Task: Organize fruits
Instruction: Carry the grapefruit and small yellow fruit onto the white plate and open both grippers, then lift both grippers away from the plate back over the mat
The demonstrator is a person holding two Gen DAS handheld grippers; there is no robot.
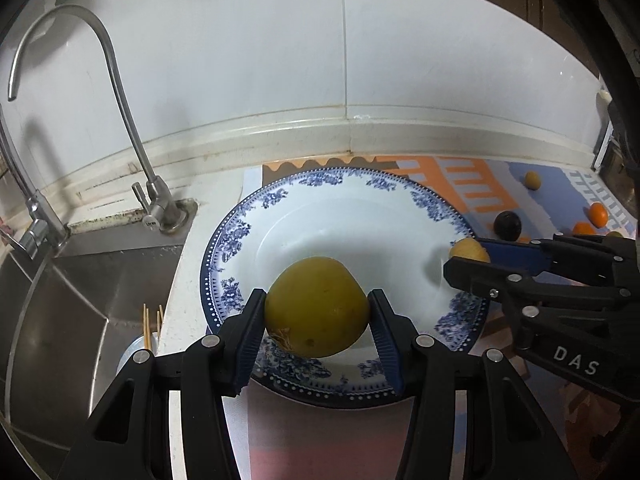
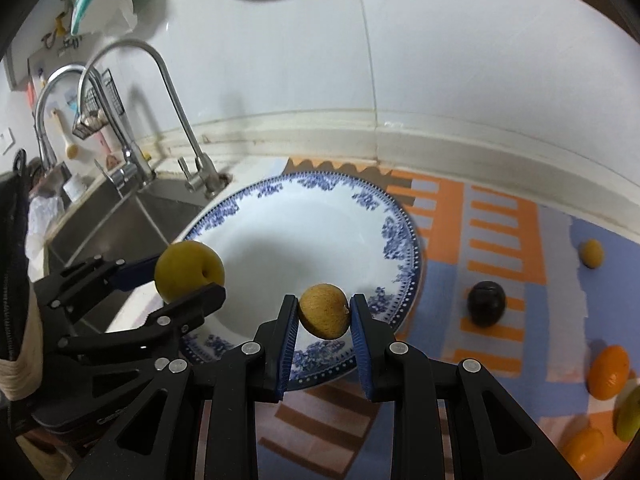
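The left tool (image 1: 317, 312) grips a large yellow fruit (image 1: 317, 307) over the near part of the plate (image 1: 434, 204); the right tool (image 2: 324, 312) is clamped on a small tan fruit (image 2: 324, 311) above the plate's near right rim. Both point steeply down at the plate, which lies directly beneath and ahead, so the drop is likely straight down. Neither round fruit shows a clear long axis. A dark fruit (image 2: 486, 304) and orange ones (image 2: 607, 370) wait on the mat (image 2: 504, 216), nearer the right hand.
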